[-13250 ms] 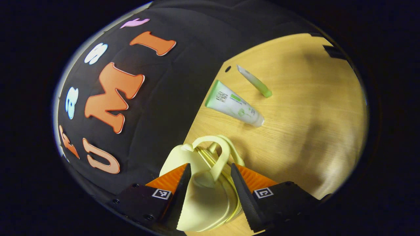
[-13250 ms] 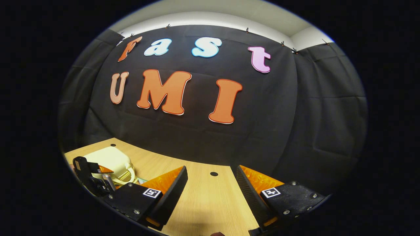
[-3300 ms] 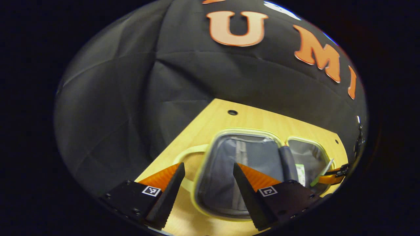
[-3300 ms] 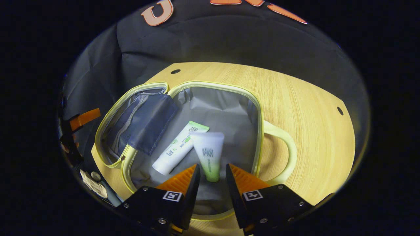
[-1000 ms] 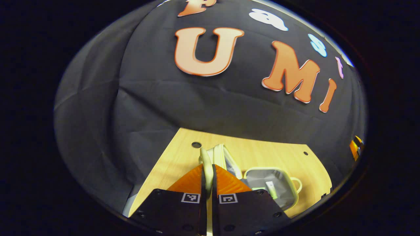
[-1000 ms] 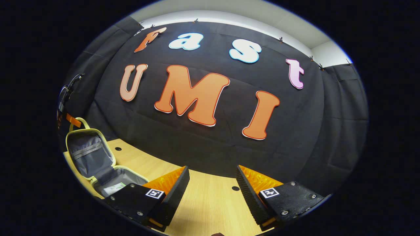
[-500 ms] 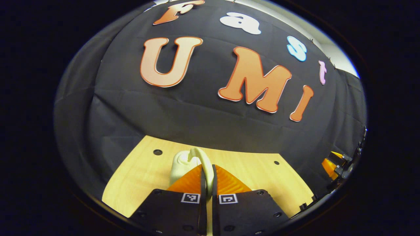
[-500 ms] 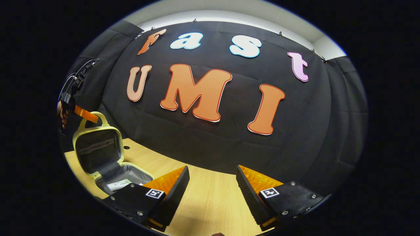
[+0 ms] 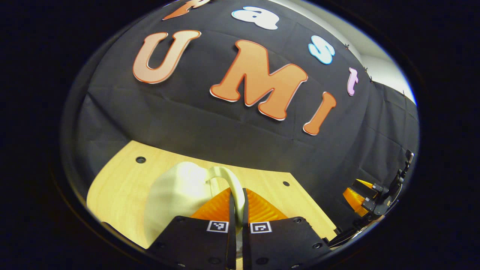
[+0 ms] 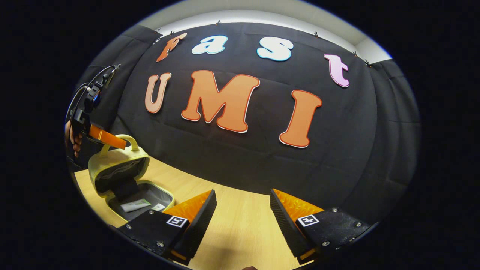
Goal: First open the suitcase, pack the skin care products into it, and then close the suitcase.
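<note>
1. Our left gripper (image 9: 236,221) has its jaws clamped on the pale yellow handle (image 9: 234,187) of the suitcase lid (image 9: 176,195), and over the last second it has swung that lid from standing upright to tilting forward over the base.
2. In the right gripper view the lid (image 10: 116,165) now leans well past vertical above the open lower half (image 10: 144,200), so the gap between the two shells is much narrower than half a second ago.
3. We judge the packing finished: two skin care tubes (image 10: 135,205) lie flat on the grey lining inside the base, and closing is the step under way.
4. The suitcase sits at the left end of the bench (image 10: 232,225), hinge at the far side, its long axis running from hinge to handle; the lid's handle points up and toward the left gripper.
5. Our right gripper (image 10: 242,221) hangs over bare bench, well apart from the case, with its jaws wide apart and nothing between them.
6. What remains, we think, is lowering the lid until its rim meets the base.
</note>
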`<action>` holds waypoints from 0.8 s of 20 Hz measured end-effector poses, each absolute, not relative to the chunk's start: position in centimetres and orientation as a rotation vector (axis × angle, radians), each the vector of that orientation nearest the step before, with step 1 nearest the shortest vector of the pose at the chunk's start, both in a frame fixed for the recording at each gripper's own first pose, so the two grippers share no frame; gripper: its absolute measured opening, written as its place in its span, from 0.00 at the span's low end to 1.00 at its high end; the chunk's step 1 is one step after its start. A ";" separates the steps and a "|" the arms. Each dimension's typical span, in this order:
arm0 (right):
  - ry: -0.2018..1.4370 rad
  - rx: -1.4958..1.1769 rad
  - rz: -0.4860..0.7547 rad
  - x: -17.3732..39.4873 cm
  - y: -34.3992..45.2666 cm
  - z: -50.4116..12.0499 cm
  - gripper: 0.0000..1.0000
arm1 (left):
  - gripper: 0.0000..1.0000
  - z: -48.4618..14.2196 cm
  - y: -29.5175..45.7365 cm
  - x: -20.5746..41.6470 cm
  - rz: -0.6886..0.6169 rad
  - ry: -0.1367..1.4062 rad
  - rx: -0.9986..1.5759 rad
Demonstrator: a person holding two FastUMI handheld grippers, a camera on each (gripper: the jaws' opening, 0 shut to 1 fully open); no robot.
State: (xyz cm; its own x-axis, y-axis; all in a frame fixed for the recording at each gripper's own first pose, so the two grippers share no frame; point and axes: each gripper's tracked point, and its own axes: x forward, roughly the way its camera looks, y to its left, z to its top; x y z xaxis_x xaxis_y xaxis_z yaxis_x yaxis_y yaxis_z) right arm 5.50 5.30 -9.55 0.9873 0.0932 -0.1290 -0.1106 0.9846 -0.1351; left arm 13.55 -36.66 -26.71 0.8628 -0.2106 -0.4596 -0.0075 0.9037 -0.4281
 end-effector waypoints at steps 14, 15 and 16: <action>0.173 -0.109 0.091 4.6 1.6 -12.0 0.91 | 0.09 -37.3 -50.6 13.8 -0.203 0.775 -0.276; 0.171 -0.106 0.093 4.6 1.5 -12.1 0.92 | 0.10 -37.8 -50.7 13.5 -0.206 0.793 -0.251; 0.172 -0.105 0.098 4.5 1.5 -12.1 0.91 | 0.10 -38.4 -50.9 13.4 -0.197 0.811 -0.225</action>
